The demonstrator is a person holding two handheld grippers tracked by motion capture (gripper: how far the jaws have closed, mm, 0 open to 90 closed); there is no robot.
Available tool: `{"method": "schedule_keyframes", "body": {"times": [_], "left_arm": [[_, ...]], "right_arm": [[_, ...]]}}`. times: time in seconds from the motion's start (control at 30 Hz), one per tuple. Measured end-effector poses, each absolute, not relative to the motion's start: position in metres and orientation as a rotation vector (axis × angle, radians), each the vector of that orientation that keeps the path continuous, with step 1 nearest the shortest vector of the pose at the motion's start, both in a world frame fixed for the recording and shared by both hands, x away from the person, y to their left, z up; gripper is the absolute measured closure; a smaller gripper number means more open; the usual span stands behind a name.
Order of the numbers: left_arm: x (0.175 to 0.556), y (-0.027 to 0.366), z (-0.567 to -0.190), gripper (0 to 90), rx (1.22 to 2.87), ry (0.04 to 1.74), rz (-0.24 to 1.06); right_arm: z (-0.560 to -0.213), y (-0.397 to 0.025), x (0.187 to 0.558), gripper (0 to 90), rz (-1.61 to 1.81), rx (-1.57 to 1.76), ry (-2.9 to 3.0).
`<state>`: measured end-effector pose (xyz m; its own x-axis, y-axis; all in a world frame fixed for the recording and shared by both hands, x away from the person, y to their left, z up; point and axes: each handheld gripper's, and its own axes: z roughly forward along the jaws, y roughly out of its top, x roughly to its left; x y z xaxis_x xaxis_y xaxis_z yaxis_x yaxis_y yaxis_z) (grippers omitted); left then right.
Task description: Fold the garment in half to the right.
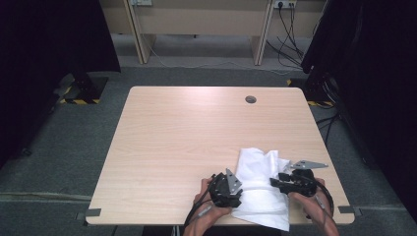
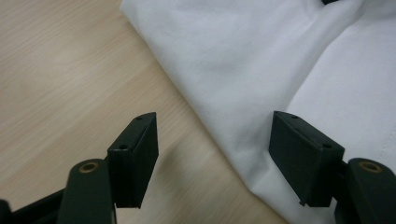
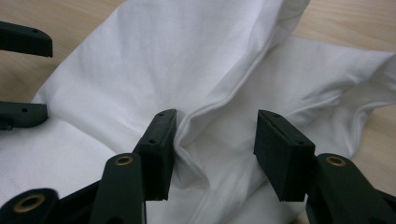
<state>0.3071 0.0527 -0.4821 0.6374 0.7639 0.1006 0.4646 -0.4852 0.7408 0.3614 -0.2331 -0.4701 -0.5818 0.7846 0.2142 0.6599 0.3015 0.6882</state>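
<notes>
No writing legible. My L gripper point(image 2: 212, 154) wide, straddling cloth point(image 2: 261, 70) edge on table point(image 2: 60, 70); R gripper point(image 3: 215, 144) wide over a fold.

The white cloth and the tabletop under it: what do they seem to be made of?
White cloth: seemingly a thin woven or knit fabric, matte, with soft folds, creases and a stitched hem line. Tabletop: looks like light wood-grain laminate, smooth with slight sheen; fine straight grain lines show in the left gripper view.
</notes>
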Motion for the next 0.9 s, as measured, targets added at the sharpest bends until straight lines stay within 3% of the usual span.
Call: {"method": "schedule_keyframes", "body": {"times": [0.23,0.5,0.9], "left_arm": [[0.303,0.068,-0.484,30.8,2.134,0.991,0.556],[0.305,0.069,-0.485,24.0,2.119,1.031,0.568],[0.311,0.067,-0.486,12.6,2.075,1.071,0.553]], "right_arm": [[-0.47,-0.199,0.382,42.6,1.156,1.29,2.463],[-0.452,-0.198,0.392,36.5,1.24,1.295,2.41],[-0.445,-0.188,0.432,21.0,1.276,1.443,2.373]]}}
